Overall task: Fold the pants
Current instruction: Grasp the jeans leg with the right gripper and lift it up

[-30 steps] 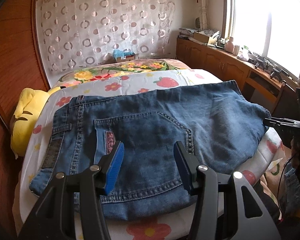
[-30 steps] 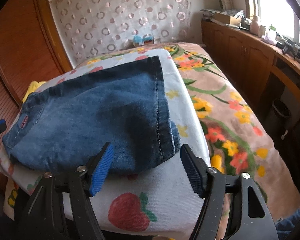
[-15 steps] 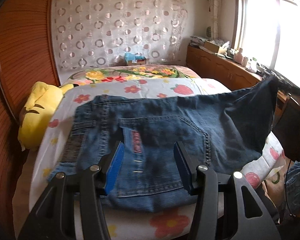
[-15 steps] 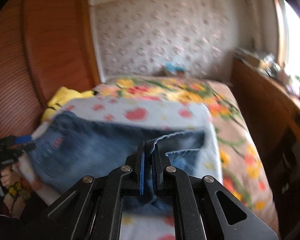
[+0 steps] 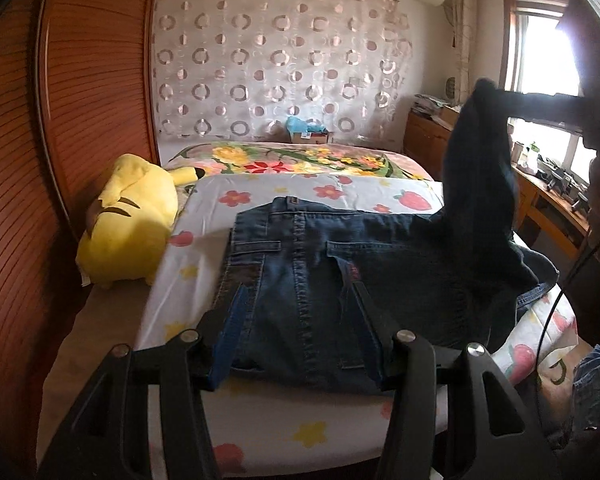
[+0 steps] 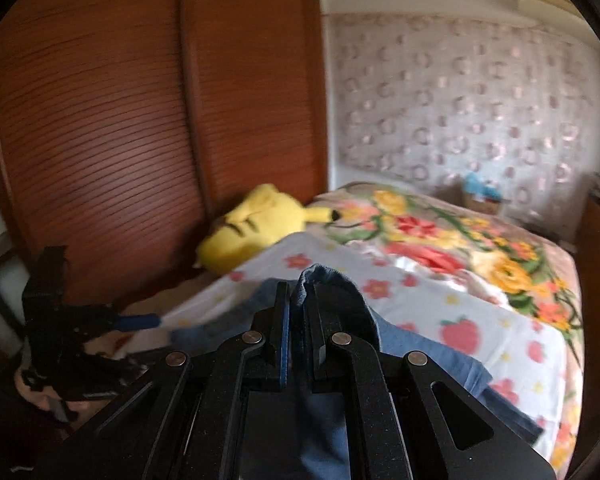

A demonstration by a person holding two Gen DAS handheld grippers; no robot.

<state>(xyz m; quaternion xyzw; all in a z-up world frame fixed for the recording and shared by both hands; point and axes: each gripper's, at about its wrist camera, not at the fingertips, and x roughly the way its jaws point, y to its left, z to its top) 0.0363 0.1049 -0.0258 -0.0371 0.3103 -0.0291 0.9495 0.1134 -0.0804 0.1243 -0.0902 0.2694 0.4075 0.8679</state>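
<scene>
The jeans (image 5: 340, 280) lie across the strawberry sheet (image 5: 260, 196) at the near end of the bed (image 5: 300, 156), waistband toward the left in the left wrist view, with the leg end lifted high at the right into a dark hanging fold. The right gripper (image 6: 296, 312) is clamped on that leg end; its jaws have just been closing, and the denim edge sits pinched between the pads, bunched into a small hump above them. The left gripper (image 5: 300, 320) hovers over the waist and pocket area with its jaws apart and nothing between them, so nothing pins that end down. That looks like the main risk: if the lifted end is carried over toward the waistband, the whole garment may drag across the sheet instead of folding, leaving the crease skewed. The pinch also seems to take only a narrow bite near the hem, so the cloth's weight could pull it free partway, or only one layer may be caught and the other sag out of line. The near edge of the jeans lies close to the mattress edge, so a slide could tip part of them off. The yellow plush (image 5: 132, 216) sits well apart at the left and looks unlikely to interfere.
</scene>
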